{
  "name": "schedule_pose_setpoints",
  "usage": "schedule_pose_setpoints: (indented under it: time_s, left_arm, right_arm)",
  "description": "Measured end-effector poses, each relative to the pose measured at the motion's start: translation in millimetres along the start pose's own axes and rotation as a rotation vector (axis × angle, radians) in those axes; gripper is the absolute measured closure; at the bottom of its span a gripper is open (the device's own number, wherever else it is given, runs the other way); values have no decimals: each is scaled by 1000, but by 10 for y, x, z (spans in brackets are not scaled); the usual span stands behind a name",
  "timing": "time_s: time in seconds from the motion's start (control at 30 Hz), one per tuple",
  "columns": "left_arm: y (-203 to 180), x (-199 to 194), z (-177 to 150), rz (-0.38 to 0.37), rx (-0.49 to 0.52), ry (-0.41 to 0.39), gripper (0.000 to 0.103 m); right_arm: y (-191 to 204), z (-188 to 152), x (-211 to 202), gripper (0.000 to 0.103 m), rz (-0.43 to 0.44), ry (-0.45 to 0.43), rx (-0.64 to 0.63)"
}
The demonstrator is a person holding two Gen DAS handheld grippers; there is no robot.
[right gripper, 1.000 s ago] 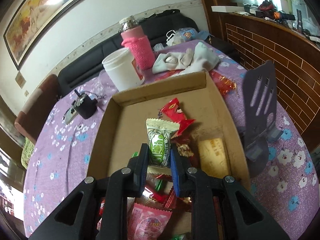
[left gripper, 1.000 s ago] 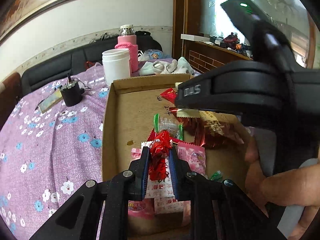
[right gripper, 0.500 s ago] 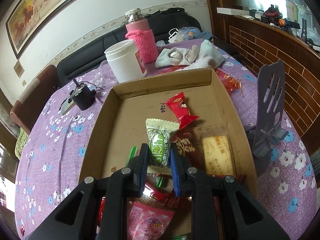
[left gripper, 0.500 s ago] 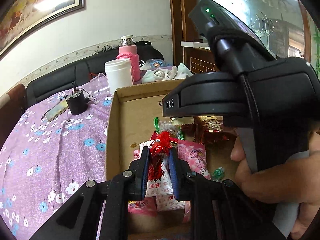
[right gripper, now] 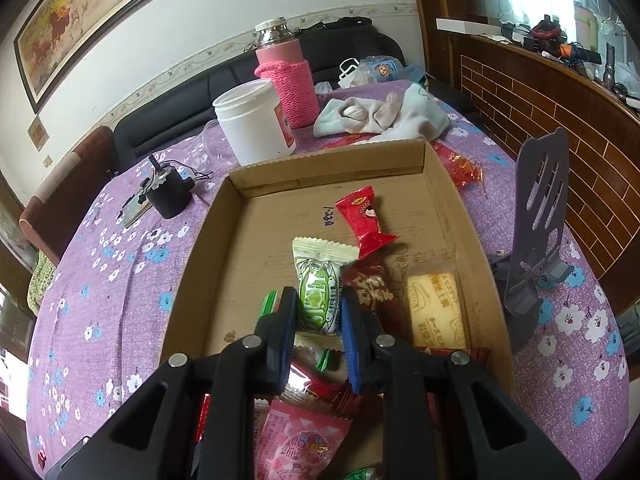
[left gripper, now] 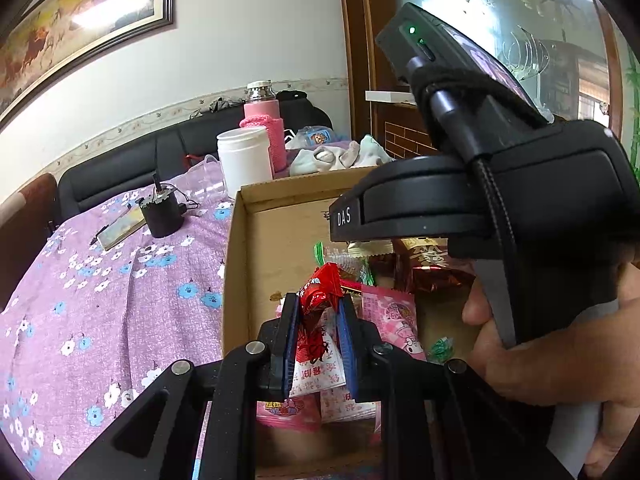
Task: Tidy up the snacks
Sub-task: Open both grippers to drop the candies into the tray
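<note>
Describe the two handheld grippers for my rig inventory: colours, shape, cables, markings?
Both look alike: black plastic, angular linkage arms with silver pivot bolts, ending in flat jaws lined with blue pads. The left gripper and right gripper show this in their own views. The left view also shows the right unit's body: white "DAS" lettering, a strapped-on device with green lights, a braided black cable, a pale grey handle. No sleeve shows.

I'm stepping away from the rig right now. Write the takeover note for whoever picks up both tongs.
Left tongs: shut on a red candy, held above the near end of the cardboard tray.
Right tongs: shut on a green-and-white candy, over the middle of the tray.
In the tray: a red candy with a face print at the far end, a biscuit pack on the right, pink packets and other wrappers heaped at the near end.
Done: snacks gathered in the tray.
Left: place both held candies; sort the near heap.
</note>
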State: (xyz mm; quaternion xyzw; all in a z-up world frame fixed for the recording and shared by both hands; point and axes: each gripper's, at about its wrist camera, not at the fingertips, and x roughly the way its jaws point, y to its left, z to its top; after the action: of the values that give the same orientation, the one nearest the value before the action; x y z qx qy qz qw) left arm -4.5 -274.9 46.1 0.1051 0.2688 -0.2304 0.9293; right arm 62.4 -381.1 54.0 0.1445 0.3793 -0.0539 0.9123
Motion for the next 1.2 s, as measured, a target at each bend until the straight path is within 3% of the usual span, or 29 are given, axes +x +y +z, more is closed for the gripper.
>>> schedule_pose_setpoints:
  time_s: [0.5,0.6,0.67,0.77,1.03,1.2]
  left_arm:
    - [-8,4,-3,15,14,-9,84]
    - [-2,-11,-5,16,9,-12,76]
    - [11,-22,-2,19,7,-18,74]
    - [18,-28,1,24,8,-23,73]
    - [57,-41,10,42,-4,-40,55]
    - [74,-55,14,55,-7,-51,50]
  right_arm:
    - [33,15,-84,82,7,-18,-4]
    - [34,16,-104,81,7,-20,-7]
    - [38,16,-115,73,5,-22,-7]
    - [41,22,-128,72,3,-27,-7]
    - [44,31,-151,65,2,-35,-5]
    - [53,38,-162,62,1,-40,-6]
